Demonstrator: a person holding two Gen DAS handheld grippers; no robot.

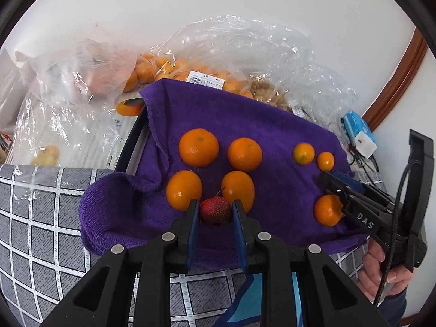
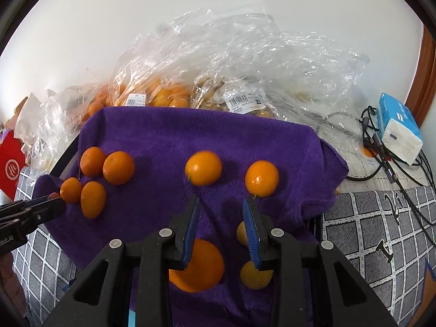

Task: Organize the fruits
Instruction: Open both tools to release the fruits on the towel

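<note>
Sorting fruit: left gripper [image 1: 215, 212] brackets the red fruit [image 1: 215, 210] on the purple towel [image 1: 272, 125], contact unclear. Right gripper [image 2: 222, 204] apart, holding nothing; closing, then lifting, seems next.

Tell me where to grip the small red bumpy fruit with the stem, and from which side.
Grip the small red bumpy fruit across its round middle, from the near cloth edge as the left gripper now sits, jaws either side. Oranges crowd behind it, and the stem points up and away.

A plain white wall [image 2: 218, 5] with brown wooden trim [image 1: 400, 79] backs a grey grid-patterned tablecloth [image 1: 41, 218], daylit.
</note>
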